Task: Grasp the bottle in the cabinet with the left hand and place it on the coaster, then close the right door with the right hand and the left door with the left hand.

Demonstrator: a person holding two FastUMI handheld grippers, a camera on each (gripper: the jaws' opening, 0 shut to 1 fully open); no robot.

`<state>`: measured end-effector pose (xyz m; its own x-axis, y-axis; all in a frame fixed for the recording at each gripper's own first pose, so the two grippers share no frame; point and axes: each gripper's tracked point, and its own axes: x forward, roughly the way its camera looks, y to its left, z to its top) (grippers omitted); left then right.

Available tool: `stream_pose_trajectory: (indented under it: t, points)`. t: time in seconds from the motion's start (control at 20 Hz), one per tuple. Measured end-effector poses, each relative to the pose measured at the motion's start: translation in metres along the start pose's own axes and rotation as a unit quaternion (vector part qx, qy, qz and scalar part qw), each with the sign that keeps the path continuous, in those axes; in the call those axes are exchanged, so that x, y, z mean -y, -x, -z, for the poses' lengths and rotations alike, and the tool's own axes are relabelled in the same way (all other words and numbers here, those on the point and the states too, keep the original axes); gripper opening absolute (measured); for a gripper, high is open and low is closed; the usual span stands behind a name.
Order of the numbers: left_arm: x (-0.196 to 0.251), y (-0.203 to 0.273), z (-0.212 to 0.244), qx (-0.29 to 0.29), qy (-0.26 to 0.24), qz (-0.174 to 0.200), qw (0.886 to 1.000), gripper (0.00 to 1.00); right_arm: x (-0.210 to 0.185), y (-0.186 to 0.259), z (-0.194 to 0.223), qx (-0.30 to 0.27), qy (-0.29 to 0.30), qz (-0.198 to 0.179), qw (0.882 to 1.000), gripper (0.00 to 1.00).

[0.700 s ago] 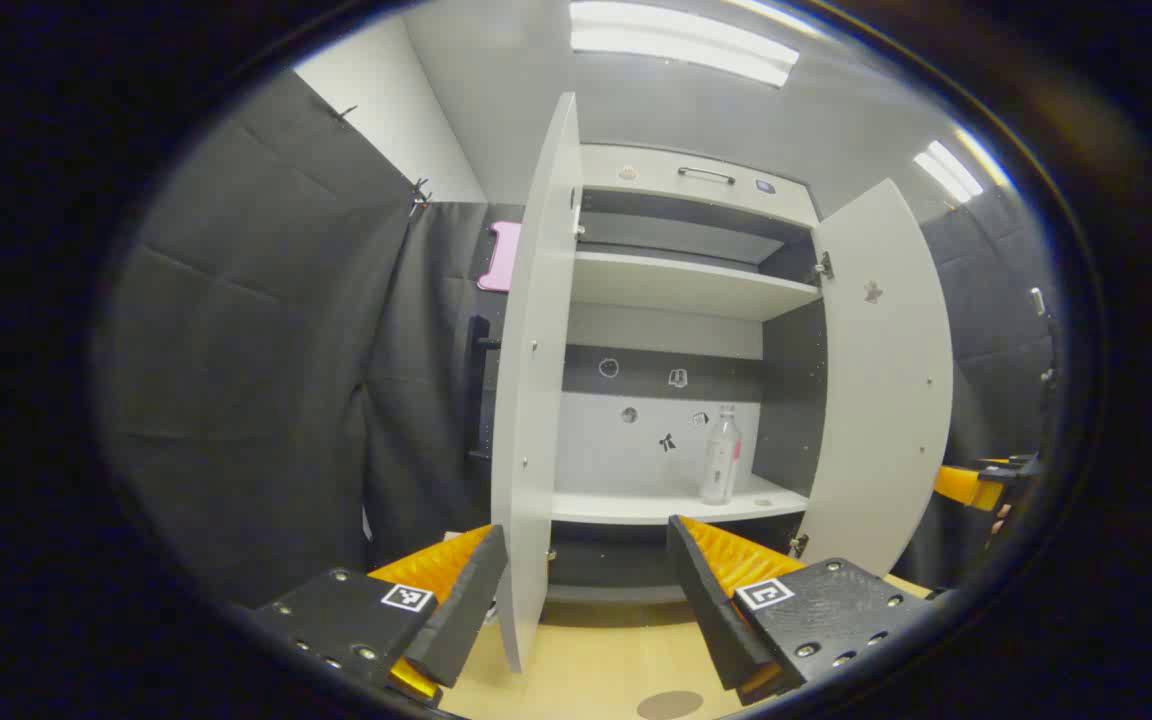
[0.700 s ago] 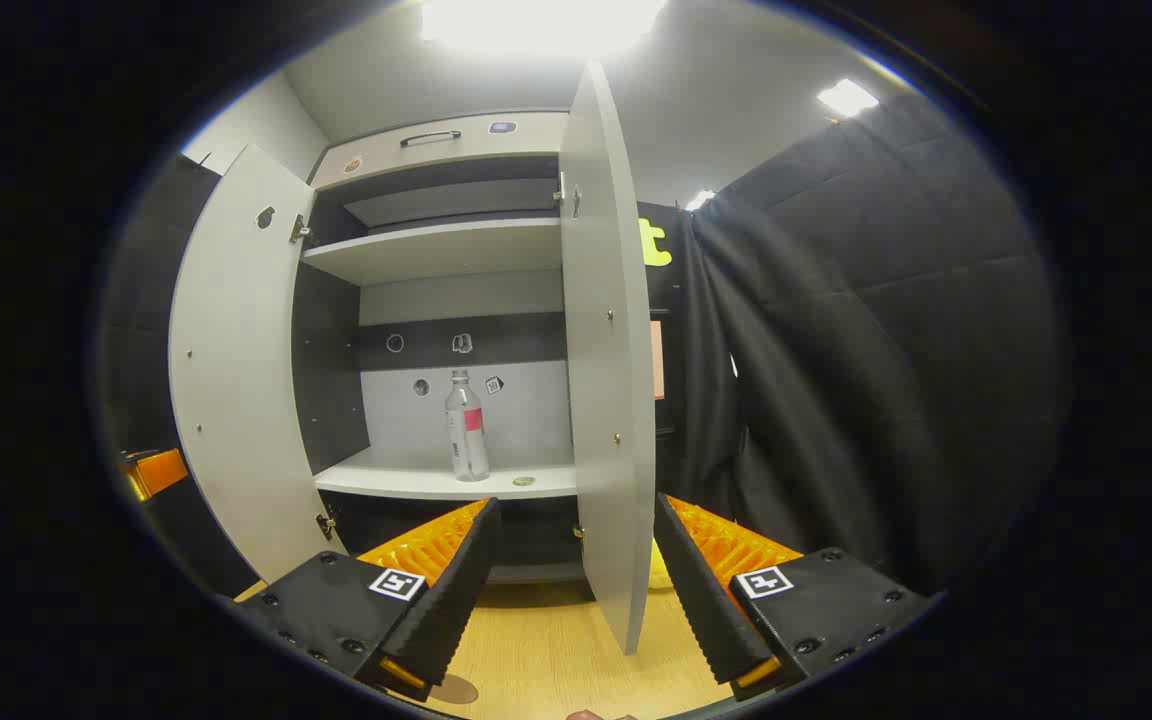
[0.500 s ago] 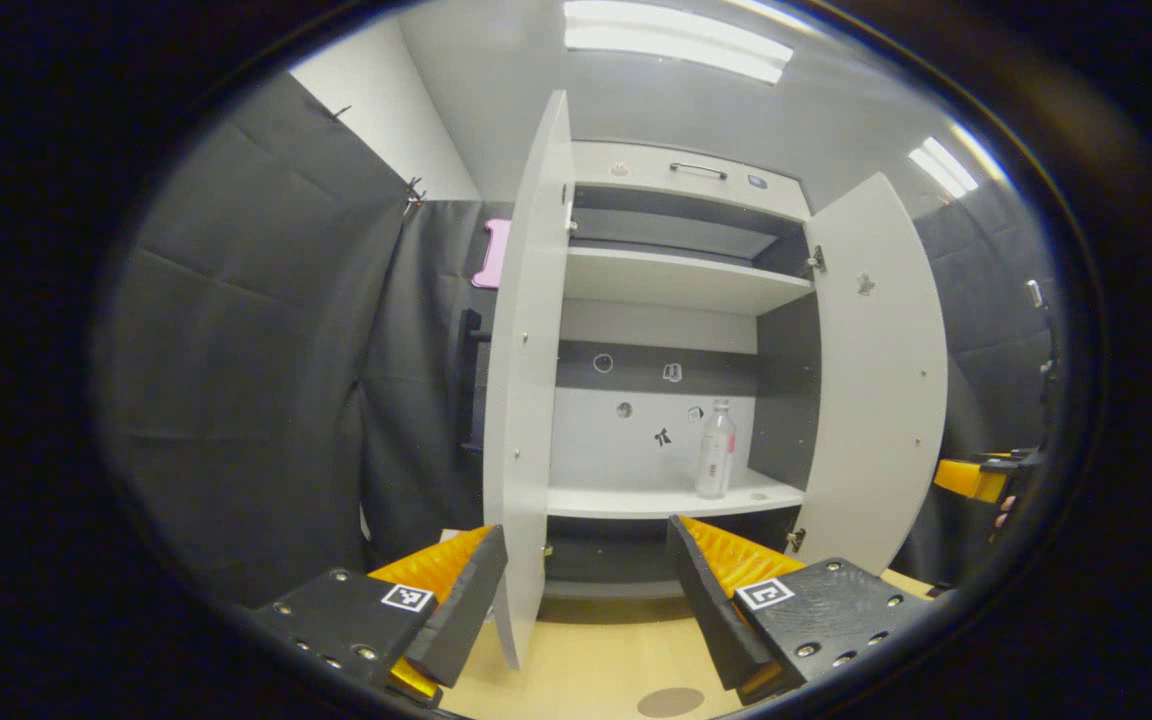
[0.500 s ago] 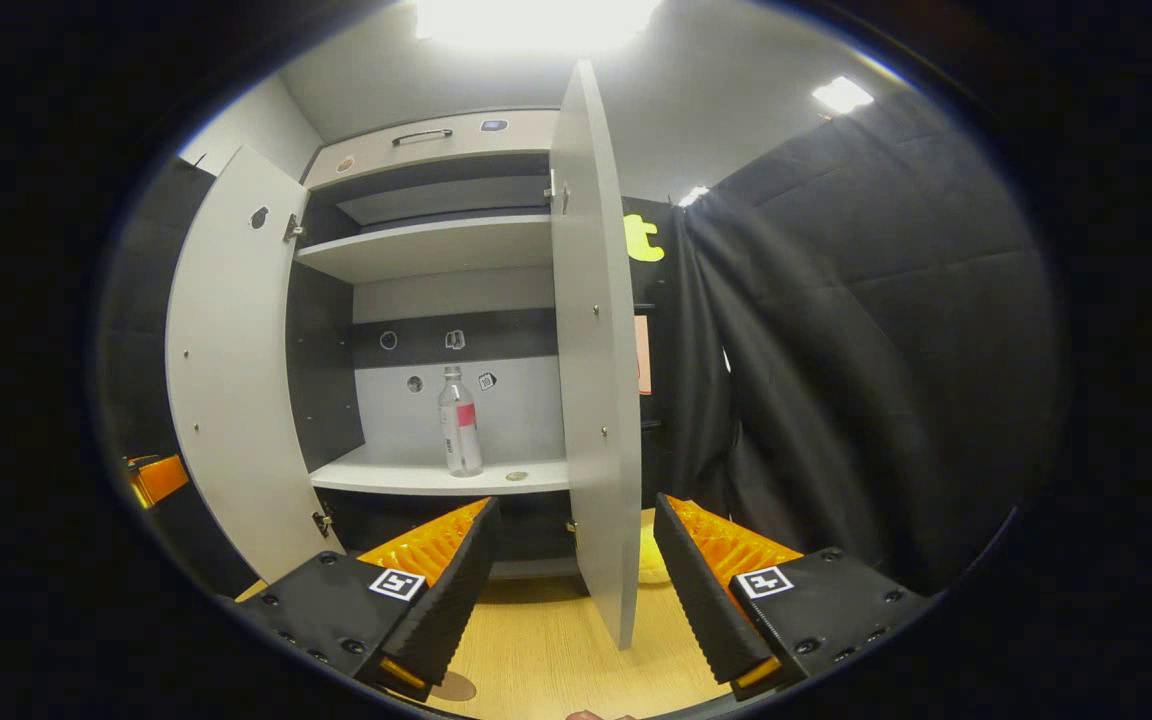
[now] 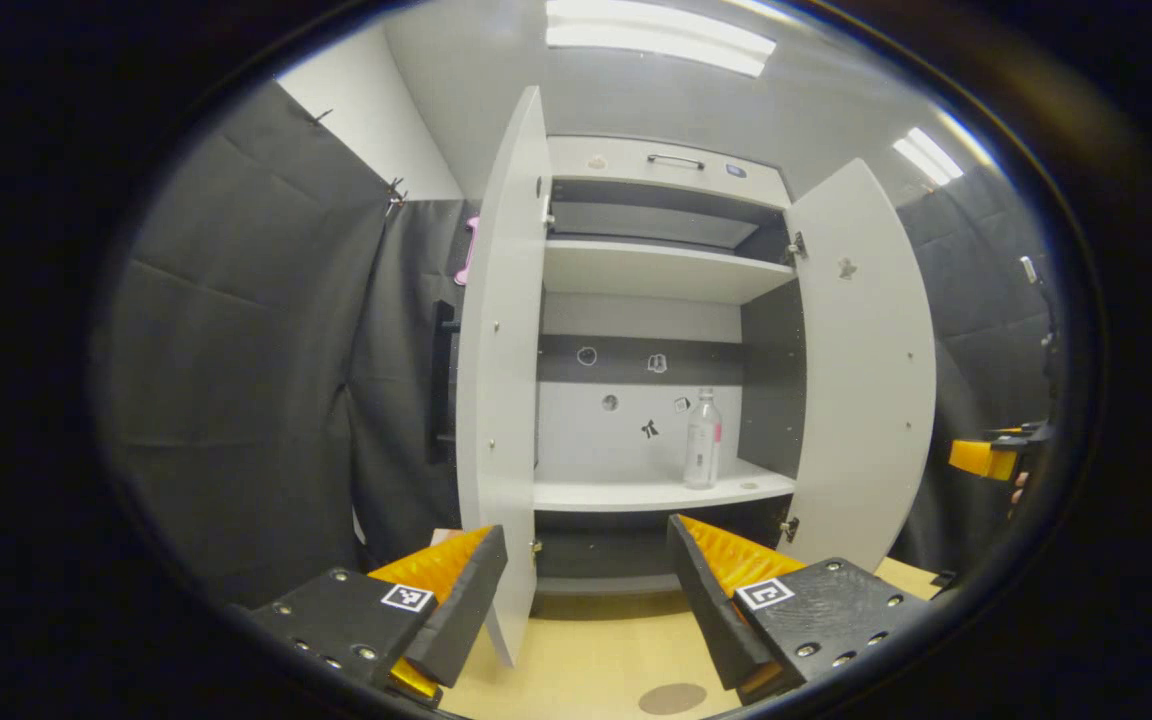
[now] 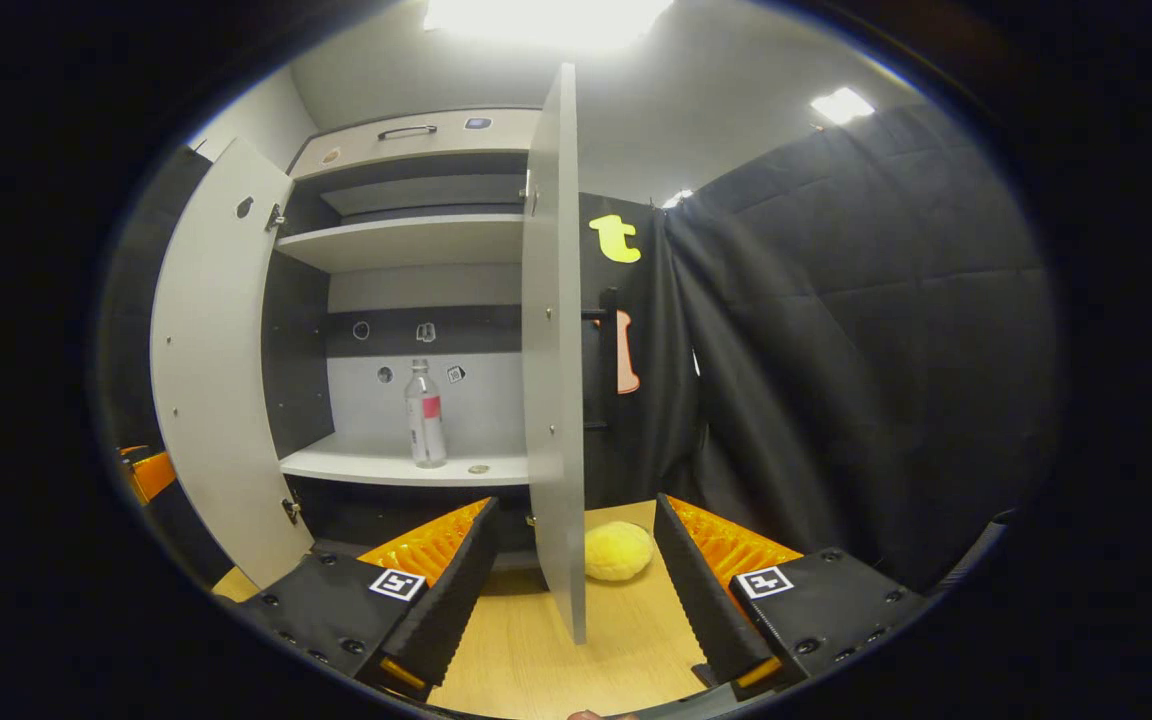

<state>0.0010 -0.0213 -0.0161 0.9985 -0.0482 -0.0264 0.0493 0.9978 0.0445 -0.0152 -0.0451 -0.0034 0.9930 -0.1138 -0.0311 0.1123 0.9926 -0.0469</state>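
We hold both tongs level and pointed at the cabinet [image 5: 656,300], each spread wide and gripping nothing. The left tongs [image 5: 586,590] face the left door [image 5: 496,400]'s edge; the right tongs [image 6: 571,585] straddle the right door [image 6: 554,380]'s edge. The bottle [image 5: 702,440] stands upright on the cabinet's lower shelf [image 5: 636,493]; the coaster [image 5: 671,698] lies on the surface [image 5: 586,650] before the cabinet.
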Motion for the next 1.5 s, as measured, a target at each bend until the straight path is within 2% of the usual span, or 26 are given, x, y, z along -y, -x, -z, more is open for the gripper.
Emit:
stream_pose_trajectory:
  t: [0.05, 0.1, 0.4, 0.5, 0.55, 0.6, 0.8, 0.85, 0.9, 0.95, 1.1, 1.15, 1.2, 1.5]
  points:
    - [0.002, -0.002, 0.001, -0.003, -0.001, 0.002, 1.000, 0.94, 0.003, -0.001, -0.001, -0.003, -0.002, 0.005, 1.000, 0.94]
    - [0.004, -0.002, 0.003, -0.005, -0.001, 0.006, 1.000, 0.94, 0.006, -0.002, -0.004, -0.003, -0.007, 0.009, 1.000, 0.97]
    - [0.027, -0.015, -0.007, 0.002, -0.018, 0.029, 0.999, 0.94, 0.033, 0.001, -0.004, -0.016, -0.010, 0.042, 0.999, 0.94]
    - [0.044, -0.028, -0.018, 0.009, -0.031, 0.047, 0.998, 0.93, 0.047, 0.003, -0.003, -0.016, -0.007, 0.057, 0.998, 0.97]
    - [0.054, -0.037, -0.020, 0.006, -0.037, 0.058, 0.998, 0.93, 0.055, 0.002, -0.001, -0.017, -0.005, 0.069, 0.997, 0.94]
    - [0.064, -0.048, -0.024, 0.008, -0.040, 0.071, 0.997, 0.93, 0.062, -0.002, 0.002, -0.021, -0.006, 0.080, 0.997, 0.97]
    - [0.107, -0.100, -0.035, 0.013, -0.035, 0.111, 0.993, 0.93, 0.088, -0.025, 0.000, -0.015, -0.016, 0.110, 0.994, 0.97]
    - [0.114, -0.115, -0.038, 0.013, -0.033, 0.114, 0.993, 0.93, 0.093, -0.033, -0.002, -0.012, -0.018, 0.114, 0.993, 0.97]
    - [0.120, -0.126, -0.038, 0.013, -0.034, 0.115, 0.993, 1.00, 0.099, -0.042, -0.004, -0.009, -0.021, 0.117, 0.993, 0.97]
    - [0.126, -0.143, -0.040, 0.013, -0.037, 0.116, 0.992, 0.93, 0.106, -0.051, -0.006, -0.005, -0.023, 0.123, 0.992, 0.97]
    - [0.141, -0.191, -0.039, 0.002, -0.034, 0.114, 0.993, 0.94, 0.123, -0.071, -0.006, 0.000, -0.038, 0.134, 0.990, 0.97]
    - [0.147, -0.205, -0.037, -0.007, -0.024, 0.118, 0.993, 1.00, 0.127, -0.076, -0.005, -0.001, -0.042, 0.137, 0.990, 0.97]
    - [0.153, -0.219, -0.036, -0.012, -0.016, 0.121, 0.992, 0.94, 0.132, -0.084, -0.004, -0.002, -0.044, 0.139, 0.989, 0.97]
    - [0.169, -0.292, -0.022, -0.038, -0.008, 0.122, 0.992, 0.93, 0.160, -0.110, 0.001, 0.001, -0.045, 0.168, 0.985, 0.97]
